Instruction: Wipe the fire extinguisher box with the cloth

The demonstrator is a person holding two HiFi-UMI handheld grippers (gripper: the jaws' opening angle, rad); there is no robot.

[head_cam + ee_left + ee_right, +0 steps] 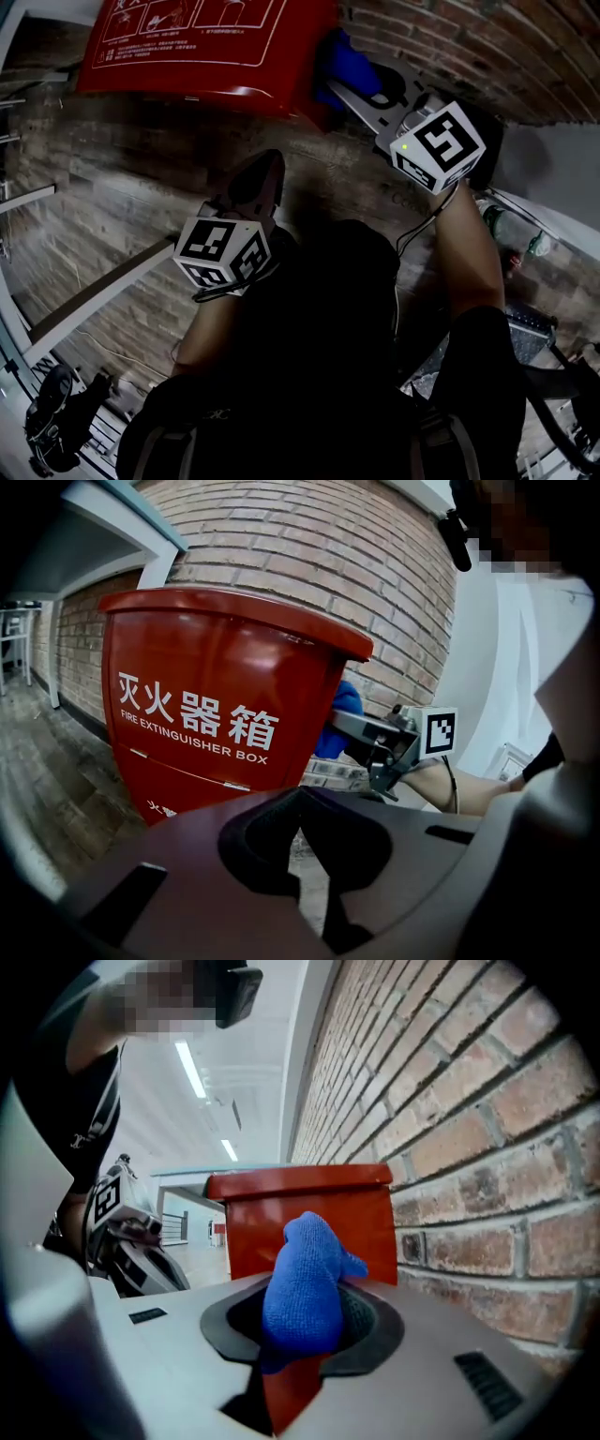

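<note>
**Cloth brought to the side of the red box by the wall**

The brick wall point(319, 555) ran behind everything. The fire extinguisher box point(216, 686) stood right against it, lid down and its lettered front facing the room. The right gripper point(305, 1335) had reached into the narrow side next to the bricks, probably because that face is the awkward one to get at. Its jaws were clamped on the bunched blue cloth point(305, 1283), which stuck out ahead of them so that fabric, not metal, would meet the paint. The cloth sat at the box's side just under the lid rim, though I couldn't tell whether it was touching. The left gripper point(305, 841) hung back in front of the box, jaws together on nothing, seemingly just kept clear.
</note>
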